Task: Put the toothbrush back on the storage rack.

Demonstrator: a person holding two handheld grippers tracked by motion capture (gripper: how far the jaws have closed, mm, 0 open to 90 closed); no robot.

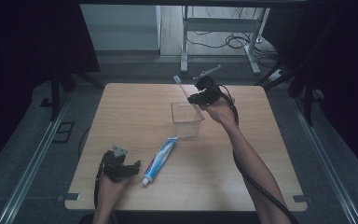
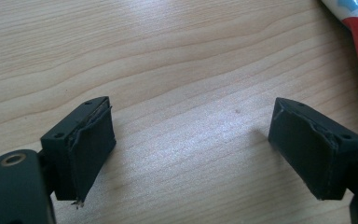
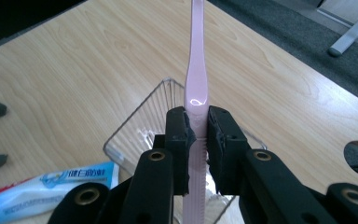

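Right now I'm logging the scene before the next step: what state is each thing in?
toothbrush: pink, clamped in the right gripper, tilted above the cup.
clear cup: upright on the table, open top.
toothpaste tube: lying flat on the table, cap on.
left gripper: open, holding nothing, low over the table beside the tube.

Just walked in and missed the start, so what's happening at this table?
A person works with a gripper in each hand. The right gripper is shut on a pink toothbrush, holding it over a clear plastic cup near the middle of the wooden table. The left gripper hovers open above bare wood with nothing between its fingers, beside a toothpaste tube lying flat on the table.
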